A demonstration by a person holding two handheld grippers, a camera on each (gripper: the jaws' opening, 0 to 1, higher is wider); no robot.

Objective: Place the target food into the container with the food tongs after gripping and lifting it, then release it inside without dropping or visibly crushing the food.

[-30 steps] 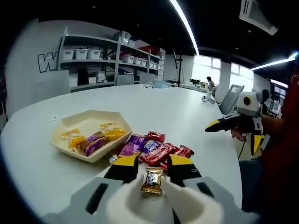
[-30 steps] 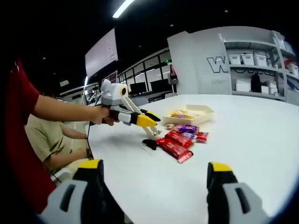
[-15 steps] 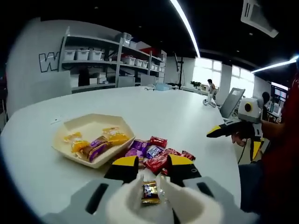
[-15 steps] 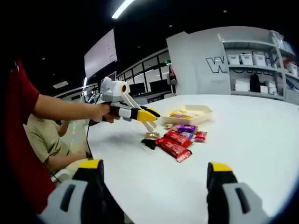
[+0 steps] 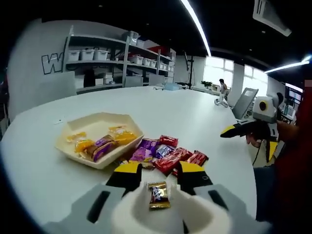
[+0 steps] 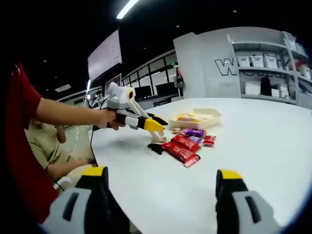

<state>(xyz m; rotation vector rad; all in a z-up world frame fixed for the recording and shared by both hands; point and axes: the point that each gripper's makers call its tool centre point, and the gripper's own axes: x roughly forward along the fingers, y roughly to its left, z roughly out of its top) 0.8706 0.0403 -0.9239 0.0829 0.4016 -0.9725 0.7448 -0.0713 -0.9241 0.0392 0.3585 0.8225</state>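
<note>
White food tongs [image 5: 146, 214] sit in my left gripper [image 5: 161, 171], which is shut on them. A gold-wrapped candy [image 5: 158, 195] is pinched between the tong tips, just short of the candy pile [image 5: 168, 155]. The cream hexagonal tray [image 5: 124, 127] lies to the left of the pile and holds orange and purple wrapped sweets. In the right gripper view, the left gripper [image 6: 155, 127] hovers low over the table beside the red and purple candies [image 6: 187, 144], with the tray [image 6: 210, 118] behind them. My right gripper [image 6: 162, 173] stands wide open and holds nothing.
The round white table [image 5: 170, 109] stretches far behind the tray. Shelves with white bins [image 5: 97, 56] line the back wall. A seated person [image 6: 44, 146] is close to the table's left edge. The right gripper [image 5: 253, 129] hangs off the table's right side.
The left gripper rose a little, then dipped again, keeping the gold candy in the tongs. The right gripper has stayed open and still.
</note>
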